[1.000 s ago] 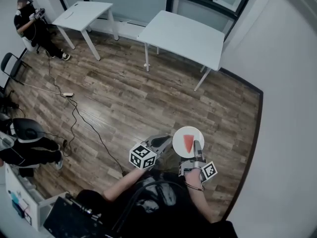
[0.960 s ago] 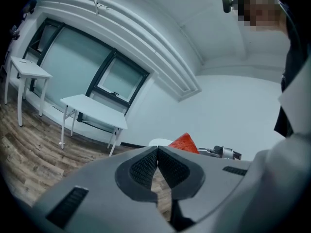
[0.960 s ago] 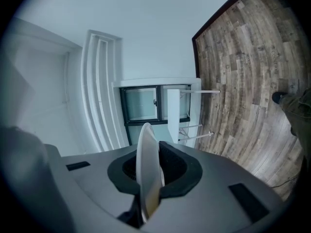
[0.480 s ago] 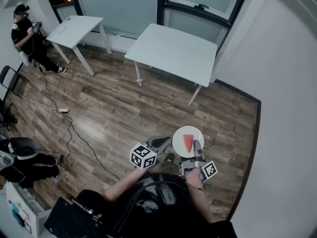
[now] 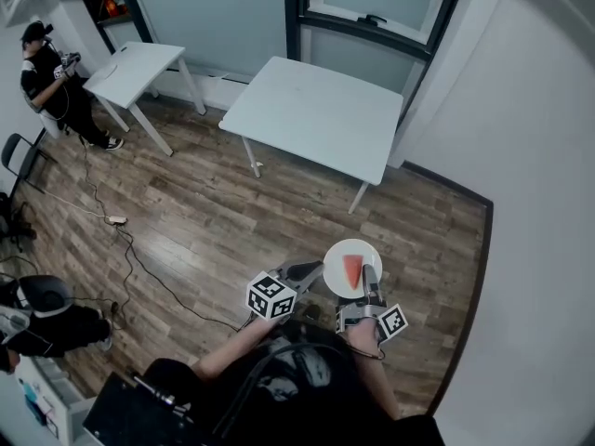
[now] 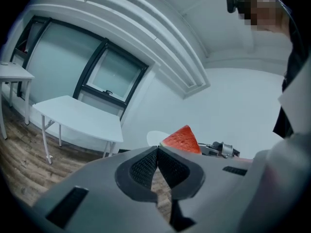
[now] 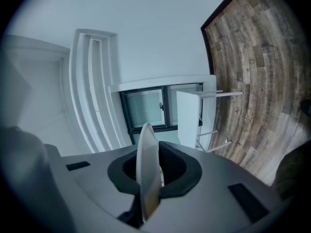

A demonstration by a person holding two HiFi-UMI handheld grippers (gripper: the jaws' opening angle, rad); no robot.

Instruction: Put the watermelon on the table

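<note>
A red wedge of watermelon [image 5: 353, 268] lies on a small white plate [image 5: 337, 258]. My right gripper [image 5: 369, 275] is shut on the plate's near rim and holds it level above the wood floor. In the right gripper view the plate [image 7: 148, 171] stands edge-on between the jaws. My left gripper [image 5: 316, 268] hangs just left of the plate, shut and empty, with its tips meeting [image 6: 157, 148]. From there the watermelon [image 6: 182, 140] shows just beyond the tips. The white table [image 5: 316, 114] stands ahead by the window, bare on top.
A second white table [image 5: 130, 68] stands at the far left, with a seated person [image 5: 46, 72] beside it. A cable [image 5: 139, 258] runs across the floor at the left. A white wall [image 5: 539, 203] closes the right side. A black chair [image 5: 20, 151] is at the left edge.
The whole view has moved forward: the white table by the window has come nearer and sits lower in the picture. Both grippers and the plate keep their places relative to each other.
</note>
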